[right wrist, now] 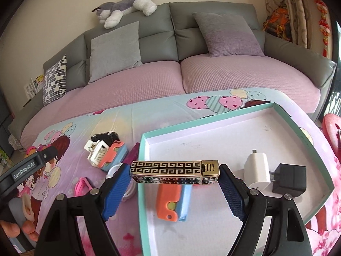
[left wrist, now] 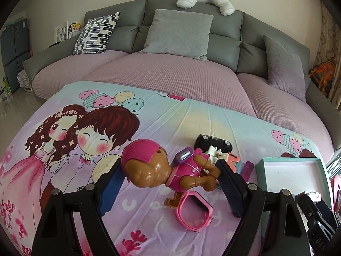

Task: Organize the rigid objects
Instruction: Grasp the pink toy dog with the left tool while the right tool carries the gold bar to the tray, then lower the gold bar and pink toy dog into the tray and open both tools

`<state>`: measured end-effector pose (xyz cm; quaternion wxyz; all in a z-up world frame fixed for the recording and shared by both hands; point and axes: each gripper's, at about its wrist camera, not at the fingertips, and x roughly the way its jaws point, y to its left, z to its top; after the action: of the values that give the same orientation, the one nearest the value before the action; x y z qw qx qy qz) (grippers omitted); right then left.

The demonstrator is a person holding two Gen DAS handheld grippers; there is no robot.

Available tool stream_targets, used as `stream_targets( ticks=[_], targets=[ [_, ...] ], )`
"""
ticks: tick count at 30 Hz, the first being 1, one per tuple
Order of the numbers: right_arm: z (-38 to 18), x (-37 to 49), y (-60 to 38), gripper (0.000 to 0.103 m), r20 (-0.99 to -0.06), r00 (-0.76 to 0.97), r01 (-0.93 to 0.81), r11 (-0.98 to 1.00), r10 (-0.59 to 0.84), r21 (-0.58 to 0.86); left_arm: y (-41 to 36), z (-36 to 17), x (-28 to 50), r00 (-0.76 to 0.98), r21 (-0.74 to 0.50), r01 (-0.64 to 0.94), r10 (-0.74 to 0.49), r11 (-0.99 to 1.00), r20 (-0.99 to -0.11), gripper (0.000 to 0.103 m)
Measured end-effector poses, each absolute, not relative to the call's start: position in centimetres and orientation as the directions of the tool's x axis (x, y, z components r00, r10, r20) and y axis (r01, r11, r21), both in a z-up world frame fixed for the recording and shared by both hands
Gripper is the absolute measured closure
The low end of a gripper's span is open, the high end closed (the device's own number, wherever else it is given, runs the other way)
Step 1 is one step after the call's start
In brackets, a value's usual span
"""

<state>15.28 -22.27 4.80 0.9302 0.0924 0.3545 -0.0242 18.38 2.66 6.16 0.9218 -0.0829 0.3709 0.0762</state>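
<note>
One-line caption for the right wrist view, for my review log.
Right gripper holds a gold-and-black patterned lighter over the teal-rimmed box, which contains two chargers and an orange-and-blue toy.

open box floor (right wrist: 223,224) beside chargers (right wrist: 277,177), toy pile (right wrist: 106,151) left

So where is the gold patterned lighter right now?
In the right wrist view, the gold patterned lighter is held crosswise between the right gripper fingers, above the near left part of the teal box, over the orange-and-blue toy.
</note>
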Motion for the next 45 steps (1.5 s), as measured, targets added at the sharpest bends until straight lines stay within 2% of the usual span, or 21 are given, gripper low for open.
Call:
stream_targets(
  ticks=[8, 14, 19, 30, 45],
  targets=[
    [6.0, 13.8, -28.1, 0.019, -0.656, 0.74, 0.296, 0.947, -0.146, 0.123, -2.8, 7.2, 18.2, 0.73, -0.076, -0.057, -0.01, 0.995, -0.683, 0.017],
    [5.9, 13.1, -31.1, 0.019, -0.721, 0.652, 0.386, 0.921, -0.236, 0.047, -7.4, 7.6, 17.6, 0.714, -0.074, 0.077, -0.107, 0.994, -0.692, 0.017],
    [4.9, 13.0, -32.1, 0.019, -0.78, 0.593, 0.366, 0.93, -0.2, 0.039, -11.0, 6.8, 16.7, 0.671, -0.055, 0.173, -0.159, 0.983, -0.724, 0.017],
    [3.0, 12.7, -33.7, 0.018, -0.825, 0.538, 0.393, 0.918, -0.175, 0.061, -16.6, 4.3, 15.5, 0.565, -0.042, 0.325, -0.229, 0.945, -0.793, 0.017],
    [2.1, 13.0, -34.1, 0.018, -0.848, 0.501, 0.401, 0.915, -0.17, 0.054, -17.6, 3.1, 15.7, 0.486, -0.042, 0.345, -0.217, 0.938, -0.847, 0.017]
  ],
)
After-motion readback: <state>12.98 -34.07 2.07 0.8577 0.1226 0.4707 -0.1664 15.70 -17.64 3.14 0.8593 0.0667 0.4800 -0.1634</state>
